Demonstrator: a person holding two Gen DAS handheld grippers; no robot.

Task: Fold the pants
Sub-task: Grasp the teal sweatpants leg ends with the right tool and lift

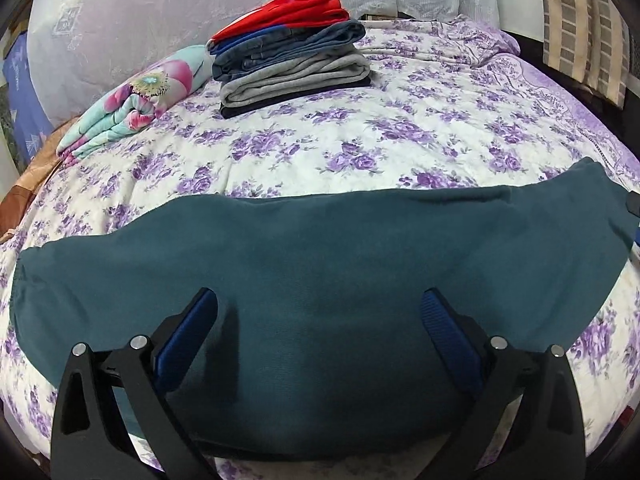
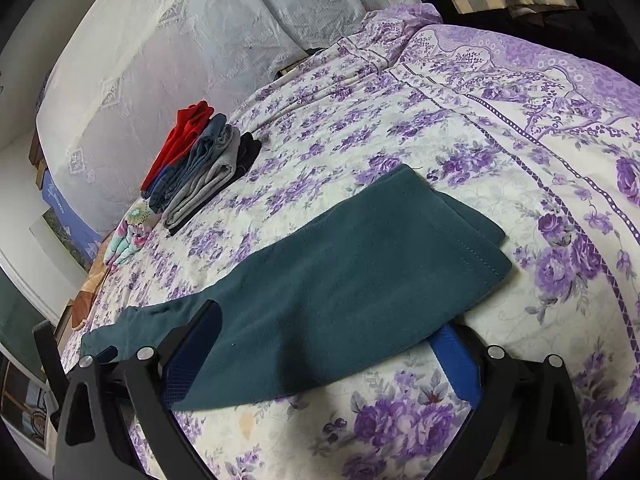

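The bed cover [image 1: 400,120] lies bare across the middle and right of the left wrist view. At upper middle a stack of folded clothes [image 1: 292,64] stands in the way, with a flowery folded blanket [image 1: 132,108] just left of it.

The bed [image 1: 420,128] carries a purple-floral cover. Teal pants [image 1: 320,272] lie flat across its near side. A stack of folded clothes [image 1: 292,52] and a folded floral blanket [image 1: 136,100] rest far left.

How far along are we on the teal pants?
Done: a stack of folded clothes sits farther back on the bed. In hand: the teal pants lie flat in a long strip; the left gripper and right gripper are open over them. Left: the crosswise folds and stacking.
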